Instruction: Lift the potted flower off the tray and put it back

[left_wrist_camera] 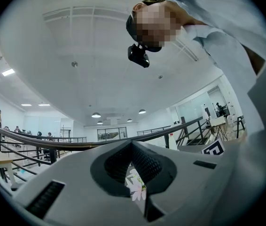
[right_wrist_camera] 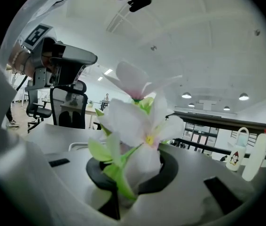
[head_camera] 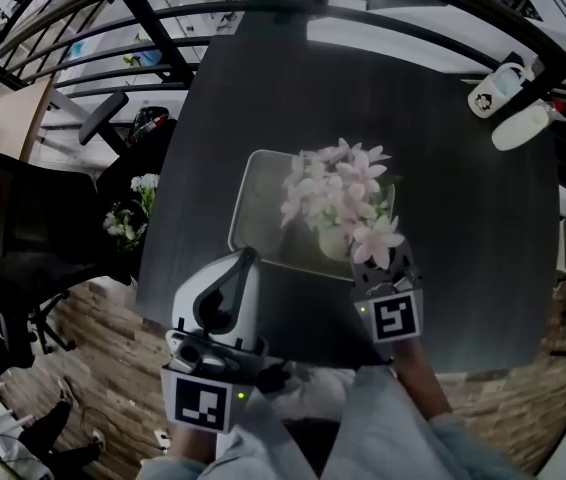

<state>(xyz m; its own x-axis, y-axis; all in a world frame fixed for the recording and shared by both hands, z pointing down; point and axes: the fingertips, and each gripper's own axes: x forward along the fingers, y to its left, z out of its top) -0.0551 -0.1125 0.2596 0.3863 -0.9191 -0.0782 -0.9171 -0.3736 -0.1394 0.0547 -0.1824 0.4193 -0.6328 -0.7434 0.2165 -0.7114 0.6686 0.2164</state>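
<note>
The right hand-held gripper (head_camera: 375, 261) clamps the potted flower (head_camera: 338, 203) at the tray's (head_camera: 253, 208) 4 o'clock corner, while the left hand-held gripper (head_camera: 247, 258), jaws together and empty, hangs at the tray's 7 o'clock above the bench (head_camera: 463, 188).

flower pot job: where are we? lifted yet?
Done: right tongs are closed round the potted flower. In hand: the pot is at the near right edge of the tray; I can't tell if it's off it yet. To do: lift clear, set it back. The left tongs are idle, shut.
</note>
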